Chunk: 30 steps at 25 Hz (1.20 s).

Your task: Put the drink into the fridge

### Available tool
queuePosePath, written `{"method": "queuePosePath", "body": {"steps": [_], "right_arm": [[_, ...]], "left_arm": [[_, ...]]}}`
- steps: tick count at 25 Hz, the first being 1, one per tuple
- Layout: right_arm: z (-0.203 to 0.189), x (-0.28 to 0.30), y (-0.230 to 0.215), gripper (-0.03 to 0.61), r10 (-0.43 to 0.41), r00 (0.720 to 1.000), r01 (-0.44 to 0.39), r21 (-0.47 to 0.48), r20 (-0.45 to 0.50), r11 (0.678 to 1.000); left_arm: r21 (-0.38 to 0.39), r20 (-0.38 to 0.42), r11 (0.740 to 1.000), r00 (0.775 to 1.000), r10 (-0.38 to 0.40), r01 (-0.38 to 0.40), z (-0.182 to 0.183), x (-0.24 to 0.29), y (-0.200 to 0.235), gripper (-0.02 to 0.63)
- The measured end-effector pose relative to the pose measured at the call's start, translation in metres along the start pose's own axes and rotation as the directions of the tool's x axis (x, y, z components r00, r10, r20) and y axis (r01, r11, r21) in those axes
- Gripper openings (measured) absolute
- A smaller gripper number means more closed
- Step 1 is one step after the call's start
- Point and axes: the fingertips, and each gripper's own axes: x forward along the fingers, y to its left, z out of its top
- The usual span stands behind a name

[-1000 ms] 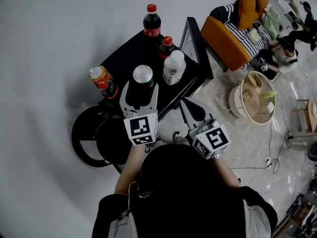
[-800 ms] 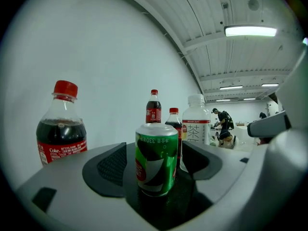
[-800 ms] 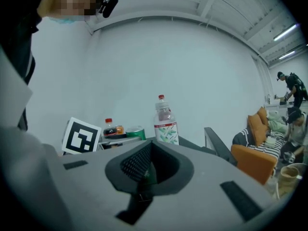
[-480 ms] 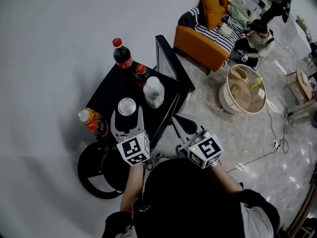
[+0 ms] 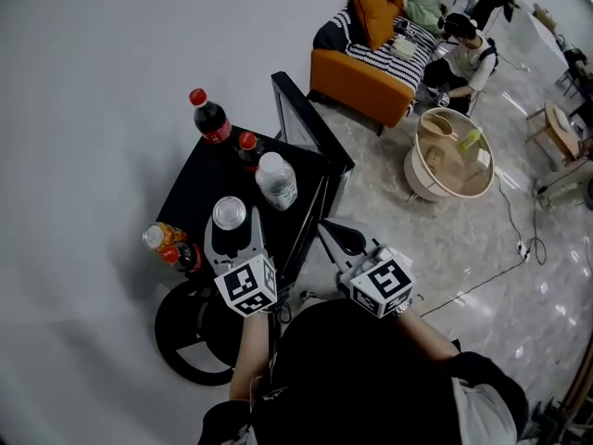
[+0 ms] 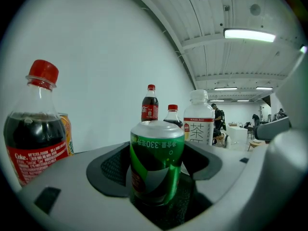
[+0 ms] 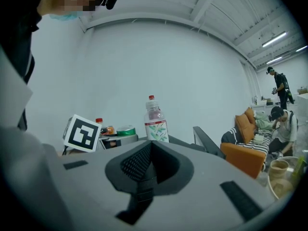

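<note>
A green drink can [image 5: 230,211] is clamped between the white jaws of my left gripper [image 5: 231,228], over the near part of the black fridge top [image 5: 199,179]. In the left gripper view the can [image 6: 156,162] stands upright between the dark pads, its base hidden. My right gripper [image 5: 332,232] hangs to the right of the fridge's open door [image 5: 306,123]. Its jaws [image 7: 144,170] are shut, with nothing between them.
On the fridge top stand a tall cola bottle [image 5: 208,119], a small cola bottle [image 5: 248,148], a pale tea bottle [image 5: 277,180], an orange can [image 5: 159,236] and another small cola bottle [image 5: 181,256]. An orange sofa [image 5: 371,58] and a round wooden basket [image 5: 449,156] lie beyond on the right.
The head view has swung, shifting the whole scene left and down. My left gripper with the can has drawn slightly back from the tea bottle. The right gripper stays shut.
</note>
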Motion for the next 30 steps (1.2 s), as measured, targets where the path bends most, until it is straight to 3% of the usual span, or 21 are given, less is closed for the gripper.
{"method": "queuePosePath", "body": {"steps": [14,22,30], "right_arm": [[-0.005,-0.017,-0.004,0.014,-0.028,1.0,0.028,0.004,-0.008,1.0],[-0.007,-0.032,-0.012,0.014,-0.022,1.0,0.022,0.009,0.009,1.0],[0.003,-0.053,-0.017,0.014,0.045,0.998,-0.046,0.016,0.037,0.999]], "left_arm": [[0.016,0.003,1.0,1.0,-0.017,0.017,0.002,-0.001,0.0,0.336],[-0.004,0.039,1.0,0.999,-0.001,0.001,0.008,-0.029,-0.005,0.336],[0.017,0.051,1.0,0.999,0.008,-0.008,0.021,-0.066,-0.036,0.336]]}}
